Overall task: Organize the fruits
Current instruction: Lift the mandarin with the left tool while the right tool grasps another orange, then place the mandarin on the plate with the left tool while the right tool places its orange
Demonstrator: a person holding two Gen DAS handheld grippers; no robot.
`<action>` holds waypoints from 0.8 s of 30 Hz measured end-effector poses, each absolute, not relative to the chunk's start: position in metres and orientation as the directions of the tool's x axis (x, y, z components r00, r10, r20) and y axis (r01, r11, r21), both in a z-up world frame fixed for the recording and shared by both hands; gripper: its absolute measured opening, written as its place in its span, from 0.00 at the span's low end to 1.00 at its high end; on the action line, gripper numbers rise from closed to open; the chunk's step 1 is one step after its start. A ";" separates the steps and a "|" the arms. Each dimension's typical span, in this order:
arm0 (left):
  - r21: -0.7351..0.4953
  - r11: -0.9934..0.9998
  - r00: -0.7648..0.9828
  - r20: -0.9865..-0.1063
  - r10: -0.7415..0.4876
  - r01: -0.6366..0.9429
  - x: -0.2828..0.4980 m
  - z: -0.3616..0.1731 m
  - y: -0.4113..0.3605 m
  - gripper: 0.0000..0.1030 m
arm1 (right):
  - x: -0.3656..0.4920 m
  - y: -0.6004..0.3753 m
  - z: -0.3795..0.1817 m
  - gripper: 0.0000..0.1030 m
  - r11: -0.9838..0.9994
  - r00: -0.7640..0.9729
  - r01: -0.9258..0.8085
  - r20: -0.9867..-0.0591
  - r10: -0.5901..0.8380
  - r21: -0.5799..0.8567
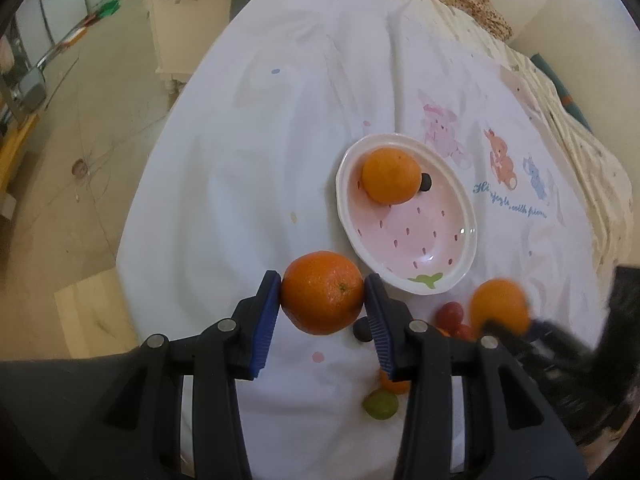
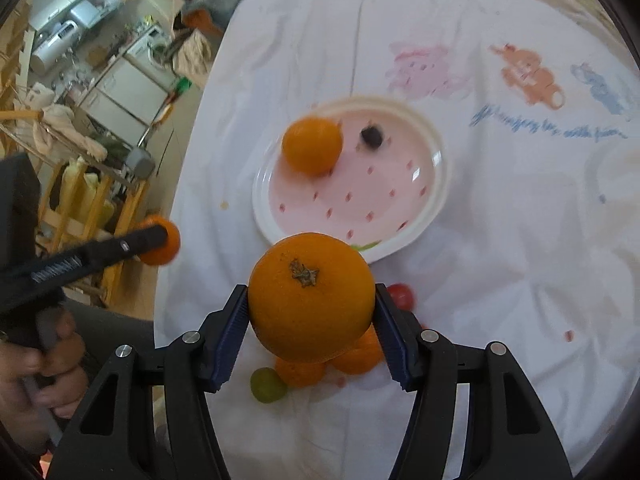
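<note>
My left gripper (image 1: 322, 294) is shut on an orange (image 1: 322, 292) and holds it above the white cloth, near the front rim of the pink strawberry plate (image 1: 420, 248). The plate holds one orange (image 1: 391, 176) and a dark grape (image 1: 425, 182). My right gripper (image 2: 311, 300) is shut on another orange (image 2: 311, 296), just short of the plate (image 2: 360, 216). Under it lie small oranges (image 2: 356, 356), a green grape (image 2: 267, 385) and a red fruit (image 2: 401, 296). In the left wrist view the right gripper's orange (image 1: 499, 308) shows blurred at the right.
The white cartoon-print cloth (image 1: 280, 140) covers the surface, whose left edge drops to the floor. A dark grape (image 1: 362, 329), a green grape (image 1: 380, 404) and red fruits (image 1: 450, 314) lie by the left gripper. Wooden shelving (image 2: 80, 200) stands at the left.
</note>
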State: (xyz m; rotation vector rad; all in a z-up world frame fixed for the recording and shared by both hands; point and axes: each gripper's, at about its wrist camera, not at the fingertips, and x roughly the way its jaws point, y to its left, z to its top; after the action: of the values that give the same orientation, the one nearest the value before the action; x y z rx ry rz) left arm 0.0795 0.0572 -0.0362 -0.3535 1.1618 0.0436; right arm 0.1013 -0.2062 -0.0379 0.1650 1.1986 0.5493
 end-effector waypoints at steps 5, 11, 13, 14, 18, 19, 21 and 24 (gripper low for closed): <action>-0.182 0.971 0.403 -0.909 -0.106 -0.156 0.082 -0.038 0.042 0.37 | 0.126 -0.221 -0.025 0.61 0.876 0.310 -0.280 -0.826 0.470 0.393; -0.151 0.979 0.369 -0.925 -0.093 -0.134 0.097 -0.049 0.029 0.37 | 0.156 -0.231 -0.026 0.61 0.875 0.330 -0.266 -0.815 0.477 0.405; -0.156 0.979 0.368 -0.925 -0.098 -0.132 0.103 -0.051 0.026 0.37 | 0.165 -0.232 -0.028 0.61 0.872 0.328 -0.267 -0.812 0.482 0.410; -0.155 0.979 0.366 -0.925 -0.099 -0.129 0.106 -0.052 0.024 0.37 | 0.172 -0.230 -0.030 0.61 0.870 0.322 -0.269 -0.813 0.486 0.413; -0.153 0.983 0.355 -0.929 -0.107 -0.104 0.120 -0.057 0.013 0.37 | 0.190 -0.225 -0.035 0.61 0.867 0.313 -0.286 -0.816 0.486 0.408; -0.158 0.983 0.353 -0.929 -0.114 -0.098 0.124 -0.059 0.009 0.37 | 0.195 -0.224 -0.037 0.61 0.866 0.310 -0.287 -0.815 0.489 0.410; -0.168 0.982 0.346 -0.929 -0.128 -0.087 0.132 -0.064 0.003 0.37 | 0.203 -0.221 -0.042 0.61 0.862 0.301 -0.290 -0.816 0.494 0.415; -0.157 0.986 0.349 -0.929 -0.127 -0.059 0.144 -0.074 -0.006 0.37 | 0.214 -0.217 -0.051 0.61 0.856 0.282 -0.288 -0.816 0.505 0.430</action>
State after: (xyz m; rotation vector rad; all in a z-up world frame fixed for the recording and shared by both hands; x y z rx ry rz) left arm 0.1444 -0.0060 -0.0735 -0.1737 1.2157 -0.0443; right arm 0.2142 -0.2165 -0.0509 0.2135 1.1712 0.5363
